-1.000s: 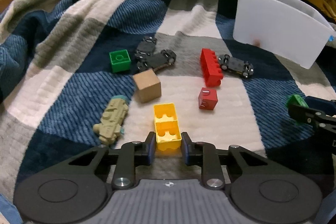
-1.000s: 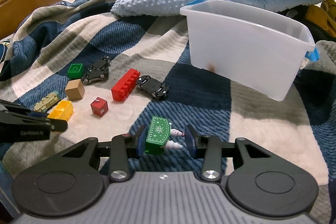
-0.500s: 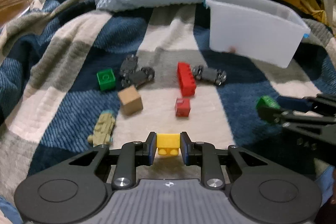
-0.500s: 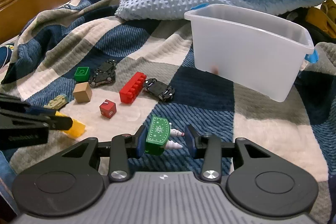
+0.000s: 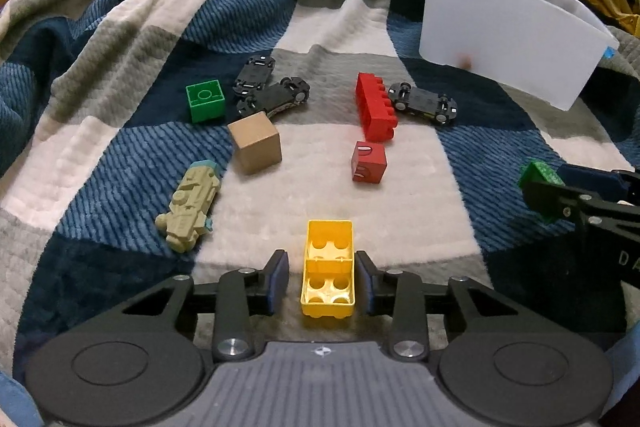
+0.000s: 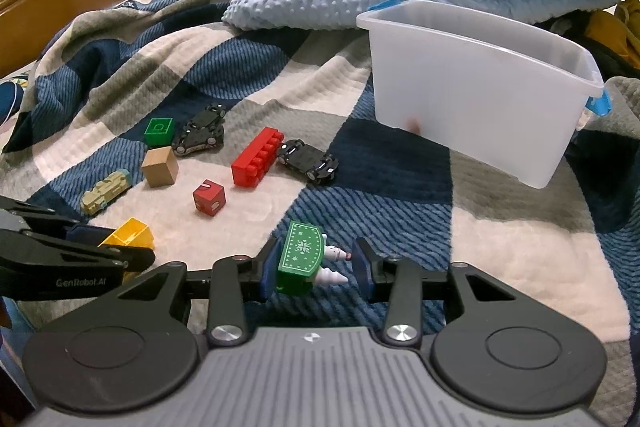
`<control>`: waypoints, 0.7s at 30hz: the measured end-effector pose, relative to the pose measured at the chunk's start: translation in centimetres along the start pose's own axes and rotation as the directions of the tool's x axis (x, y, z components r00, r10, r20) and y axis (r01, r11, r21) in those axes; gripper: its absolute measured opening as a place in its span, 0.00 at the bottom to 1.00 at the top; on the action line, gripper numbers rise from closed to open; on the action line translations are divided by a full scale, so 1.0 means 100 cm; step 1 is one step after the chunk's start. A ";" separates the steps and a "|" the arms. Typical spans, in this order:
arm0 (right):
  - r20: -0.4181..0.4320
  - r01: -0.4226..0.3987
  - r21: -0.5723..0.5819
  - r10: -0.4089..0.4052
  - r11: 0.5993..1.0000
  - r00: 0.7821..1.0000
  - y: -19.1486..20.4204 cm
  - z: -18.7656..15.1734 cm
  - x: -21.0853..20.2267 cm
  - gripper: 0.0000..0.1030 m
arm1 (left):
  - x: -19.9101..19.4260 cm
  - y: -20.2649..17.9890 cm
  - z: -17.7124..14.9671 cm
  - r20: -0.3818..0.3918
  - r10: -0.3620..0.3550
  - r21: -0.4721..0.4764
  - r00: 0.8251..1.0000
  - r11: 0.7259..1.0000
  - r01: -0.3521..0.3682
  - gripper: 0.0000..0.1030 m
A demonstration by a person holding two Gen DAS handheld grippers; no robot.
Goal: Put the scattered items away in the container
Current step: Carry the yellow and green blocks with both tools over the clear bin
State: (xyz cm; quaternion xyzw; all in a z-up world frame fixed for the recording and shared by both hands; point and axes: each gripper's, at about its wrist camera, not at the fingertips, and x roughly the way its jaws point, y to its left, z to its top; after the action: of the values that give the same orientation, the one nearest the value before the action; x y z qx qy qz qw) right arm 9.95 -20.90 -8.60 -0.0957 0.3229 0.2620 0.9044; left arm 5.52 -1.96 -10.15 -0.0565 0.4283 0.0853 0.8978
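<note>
Here the left gripper (image 5: 322,277) stands open around the yellow brick (image 5: 329,268): a gap shows on both sides between pads and brick, so no grip. The brick lies on the blanket (image 5: 120,39), hollow side up, long axis running away from the camera, along the fingers.

The left view shows the stuff from above: green brick (image 5: 205,99), two black cars (image 5: 267,89) touching each other, tan cube (image 5: 256,141), tan vehicle (image 5: 191,206) w/ long axis diagonal, red brick (image 5: 375,111) w/ long axis going away, studs toward the third car (image 5: 424,102) just beside it, red cube (image 5: 369,161). The bin (image 5: 508,27) sits far right, tilted in this view.

The right view gives what the left can't: the right gripper (image 6: 316,265) has a green toy (image 6: 301,259) between its fingers, w/ snowflake pattern on top and white cone tips pointing right. Its left pad touches the toy, but the right pad seems apart, so I cannot tell if it really grips. Also the bin's inside wall is visible here, upright on the blanket, well apart from the toys. In the left view this toy is only a green corner (image 5: 538,177) behind the black fingers.
</note>
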 end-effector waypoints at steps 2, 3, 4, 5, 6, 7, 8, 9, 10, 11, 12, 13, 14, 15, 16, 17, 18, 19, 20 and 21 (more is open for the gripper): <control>0.003 0.000 -0.001 0.000 1.000 1.000 0.000 0.000 -0.001 0.41 | -0.002 0.000 0.001 0.012 -0.006 0.001 1.000 1.000 0.006 0.27; 0.006 0.001 -0.003 -0.001 1.000 1.000 0.001 0.000 -0.002 0.41 | -0.003 0.000 0.002 0.016 -0.013 -0.001 1.000 1.000 0.013 0.27; 0.010 0.002 -0.003 -0.002 1.000 1.000 0.001 0.000 -0.003 0.41 | -0.003 0.000 0.002 0.017 -0.016 -0.001 1.000 1.000 0.016 0.27; 0.014 0.004 -0.001 -0.004 1.000 1.000 0.001 0.001 -0.004 0.41 | -0.004 0.000 0.003 0.018 -0.020 0.000 1.000 1.000 0.020 0.27; 0.018 0.005 0.001 -0.005 1.000 1.000 0.000 0.001 -0.006 0.41 | -0.004 0.000 0.002 0.020 -0.026 -0.002 0.999 1.000 0.026 0.27; 0.020 0.006 0.003 -0.006 1.000 1.000 0.000 0.002 -0.006 0.42 | -0.004 0.001 0.002 0.017 -0.031 -0.008 0.999 0.999 0.032 0.27; 0.022 0.008 0.005 -0.008 1.000 1.000 -0.001 0.002 -0.007 0.42 | -0.003 0.001 0.002 0.012 -0.032 -0.013 0.999 0.999 0.032 0.27; 0.022 0.010 0.007 -0.010 1.000 1.000 -0.002 0.002 -0.008 0.42 | -0.002 0.001 0.001 0.009 -0.028 -0.013 1.000 1.000 0.028 0.27; 0.022 0.011 0.010 -0.011 1.000 1.000 -0.003 0.002 -0.008 0.42 | -0.002 0.000 0.001 0.007 -0.019 -0.008 1.000 1.000 0.019 0.27; 0.021 0.011 0.012 -0.011 1.000 1.000 -0.003 0.002 -0.008 0.42 | -0.002 -0.002 0.001 0.005 -0.009 0.000 1.000 1.000 0.009 0.27; 0.021 0.013 0.016 -0.013 1.000 1.000 -0.004 0.001 -0.008 0.42 | -0.002 -0.004 0.001 0.004 0.000 0.011 1.000 1.000 0.000 0.27; 0.019 0.013 0.019 -0.013 1.000 1.000 -0.004 0.001 -0.008 0.42 | -0.001 -0.005 0.002 0.006 0.006 0.021 1.000 1.000 -0.006 0.27; 0.017 0.011 0.022 -0.011 1.000 1.000 -0.004 0.000 -0.008 0.42 | -0.001 -0.005 0.001 0.010 0.013 0.029 1.000 0.999 -0.013 0.27; 0.016 0.010 0.022 -0.010 1.000 1.000 -0.004 0.000 -0.008 0.42 | -0.002 -0.005 0.001 0.015 0.012 0.028 1.000 1.000 -0.012 0.27; 0.016 0.011 0.021 -0.012 1.000 1.000 -0.004 -0.001 -0.009 0.42 | -0.002 -0.004 0.000 0.019 0.008 0.023 1.000 1.000 -0.009 0.27; 0.017 0.012 0.021 -0.012 1.000 1.000 -0.004 -0.001 -0.009 0.42 | -0.003 -0.004 0.000 0.022 0.006 0.031 1.000 1.000 -0.007 0.26; 0.017 0.011 0.022 -0.011 1.000 1.000 -0.004 -0.001 -0.009 0.42 | -0.004 -0.004 -0.001 0.028 0.006 0.039 1.000 0.999 -0.007 0.26; 0.018 0.012 0.023 -0.012 1.000 1.000 -0.004 -0.001 -0.009 0.42 | -0.006 -0.004 -0.001 0.037 0.005 0.038 0.999 0.999 -0.006 0.26; 0.019 0.013 0.024 -0.013 1.000 1.000 -0.004 -0.001 -0.009 0.42 | -0.007 -0.002 0.000 0.043 0.000 0.032 0.999 0.999 -0.001 0.26; 0.018 0.013 0.025 -0.014 1.000 1.000 -0.004 -0.001 -0.009 0.42 | -0.009 -0.001 0.001 0.048 -0.008 0.019 0.999 1.000 0.007 0.26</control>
State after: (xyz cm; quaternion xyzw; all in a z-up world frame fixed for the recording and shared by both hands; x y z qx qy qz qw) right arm 9.52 -21.69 -8.07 -0.0844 0.3171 0.2527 0.9102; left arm 5.02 -2.09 -9.37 -0.0476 0.4071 0.0791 0.9087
